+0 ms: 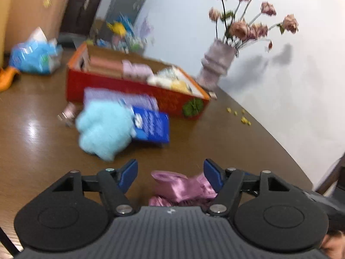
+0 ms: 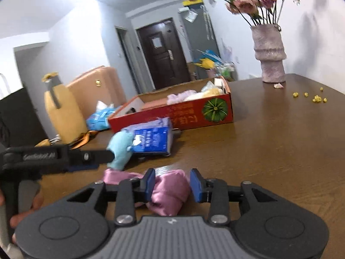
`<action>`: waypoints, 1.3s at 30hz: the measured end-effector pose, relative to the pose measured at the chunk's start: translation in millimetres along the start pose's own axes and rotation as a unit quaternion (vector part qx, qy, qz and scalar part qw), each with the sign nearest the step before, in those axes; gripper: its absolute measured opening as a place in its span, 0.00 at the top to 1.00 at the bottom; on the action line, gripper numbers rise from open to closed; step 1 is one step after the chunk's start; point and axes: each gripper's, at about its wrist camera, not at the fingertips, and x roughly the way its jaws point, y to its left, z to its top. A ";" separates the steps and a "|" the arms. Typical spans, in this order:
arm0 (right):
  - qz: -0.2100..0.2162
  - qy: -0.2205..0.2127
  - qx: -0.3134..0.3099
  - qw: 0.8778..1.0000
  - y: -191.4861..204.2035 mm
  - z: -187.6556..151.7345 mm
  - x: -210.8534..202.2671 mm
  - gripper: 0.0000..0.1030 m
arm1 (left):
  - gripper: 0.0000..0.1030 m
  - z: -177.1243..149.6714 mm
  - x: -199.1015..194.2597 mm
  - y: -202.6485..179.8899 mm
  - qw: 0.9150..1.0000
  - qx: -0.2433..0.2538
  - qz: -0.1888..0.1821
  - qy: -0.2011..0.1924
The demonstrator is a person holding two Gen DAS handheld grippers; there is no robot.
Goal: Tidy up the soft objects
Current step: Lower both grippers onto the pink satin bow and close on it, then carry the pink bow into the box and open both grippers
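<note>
A pink satin cloth (image 1: 183,188) lies on the brown table (image 1: 237,133) between the open fingers of my left gripper (image 1: 170,172). In the right wrist view the same cloth (image 2: 170,192) sits between the open fingers of my right gripper (image 2: 172,183), untouched by the right pad. A light blue fluffy toy (image 1: 103,127) lies beyond, against a blue packet (image 1: 152,125). The red cardboard box (image 1: 138,90) behind holds several soft items. The toy (image 2: 121,146), the packet (image 2: 151,140) and the box (image 2: 179,112) also show in the right wrist view, with my left gripper's body (image 2: 54,157) at left.
A vase of dried pink flowers (image 2: 269,56) stands at the table's far right corner, with yellow crumbs (image 2: 317,98) nearby. A blue plastic bag (image 1: 34,56) and an orange item (image 1: 8,77) lie at the far left. Suitcases (image 2: 90,90) stand beyond the table.
</note>
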 end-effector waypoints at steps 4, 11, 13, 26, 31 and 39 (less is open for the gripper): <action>0.009 0.028 0.044 0.999 -8.5 -9.2 32.9 0.64 | 0.47 -19.6 16.8 8.5 0.999 -0.001 0.003 0.034; 0.036 0.031 0.075 0.996 -12.2 -19.4 44.7 0.73 | 0.68 -27.7 21.7 23.8 0.999 -0.023 -0.009 0.039; 0.030 0.033 0.066 0.997 -8.6 -19.4 43.5 0.77 | 0.72 -30.0 18.5 23.2 0.999 -0.018 -0.008 0.033; 0.057 -0.034 -0.004 0.998 24.9 58.9 21.3 0.82 | 0.82 33.8 -24.7 9.8 0.996 0.028 -0.054 -0.065; 0.065 -0.028 -0.033 0.997 39.6 155.9 102.6 0.82 | 0.82 139.4 11.4 41.7 0.997 0.028 -0.031 -0.061; 0.046 0.111 0.049 0.992 29.8 212.1 291.5 0.81 | 0.79 216.6 132.2 105.9 0.991 0.055 0.119 0.002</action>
